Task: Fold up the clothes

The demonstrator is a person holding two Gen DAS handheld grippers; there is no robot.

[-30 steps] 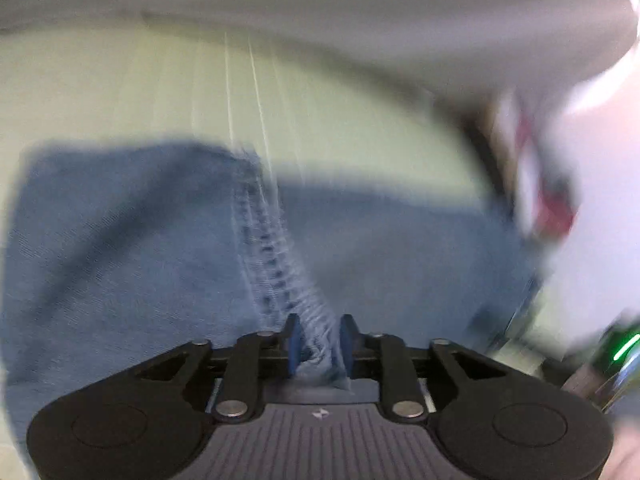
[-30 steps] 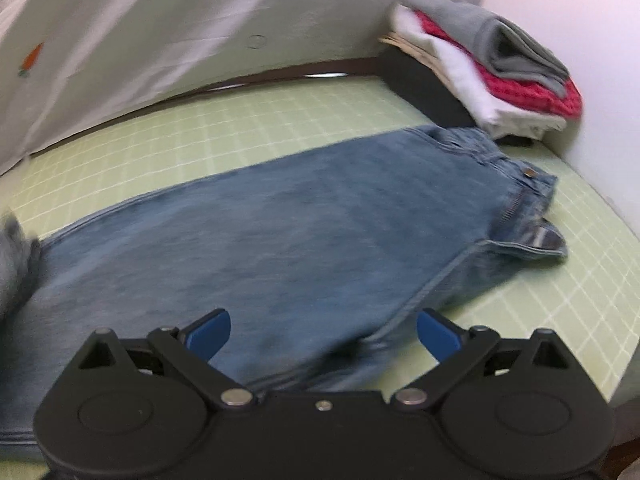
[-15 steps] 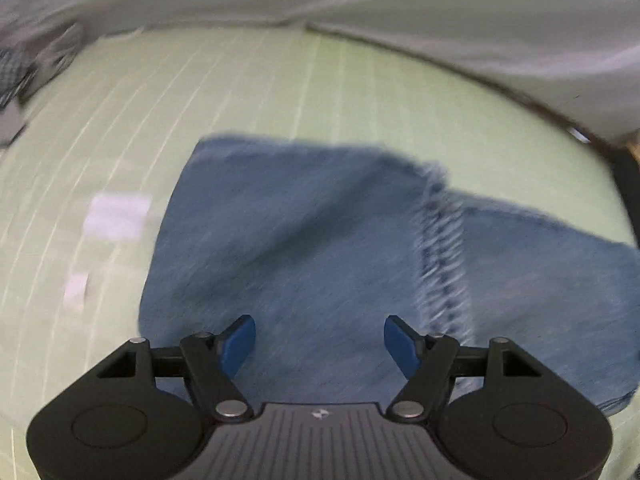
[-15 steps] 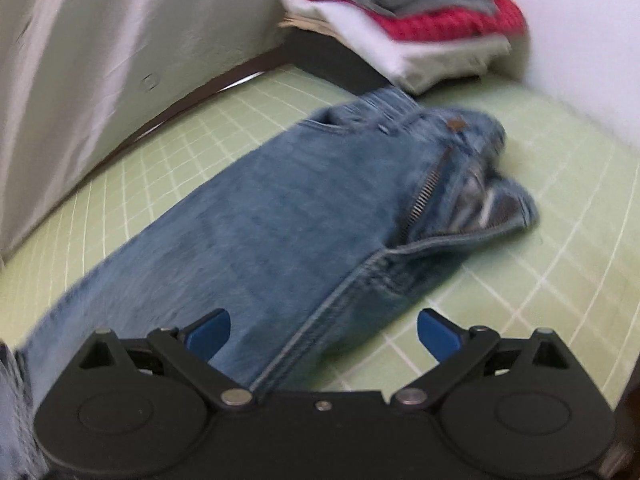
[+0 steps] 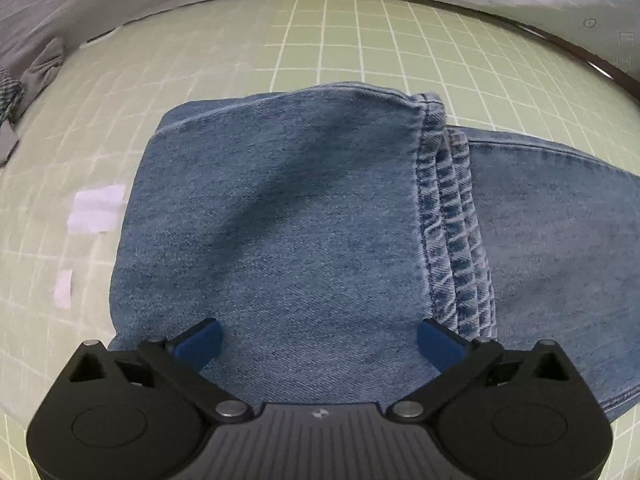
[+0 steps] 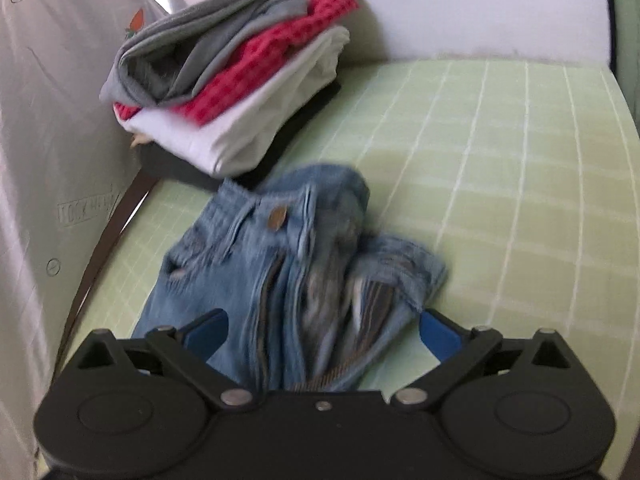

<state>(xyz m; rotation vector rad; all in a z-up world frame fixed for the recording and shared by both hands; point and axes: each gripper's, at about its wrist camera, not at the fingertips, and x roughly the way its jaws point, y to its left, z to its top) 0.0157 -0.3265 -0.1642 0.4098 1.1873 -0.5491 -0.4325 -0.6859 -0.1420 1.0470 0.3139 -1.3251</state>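
Blue jeans (image 5: 280, 216) lie on the green grid mat (image 5: 360, 40), with the leg hems (image 5: 452, 216) folded back over the leg. My left gripper (image 5: 318, 342) is open and empty, just above the folded leg end. In the right wrist view the jeans' waistband (image 6: 276, 236) with its button and open fly lies bunched on the mat. My right gripper (image 6: 322, 334) is open and empty over the waist end.
A stack of folded clothes (image 6: 228, 80), grey, red and white on a dark base, sits at the back by the white wall. A white sheet (image 6: 52, 140) hangs on the left. White tape patches (image 5: 96, 208) and grey cloth (image 5: 36, 68) lie at the left.
My left gripper let go of the jeans hem and opened, then drew back. My right gripper swung along the jeans toward the waistband and stayed open.
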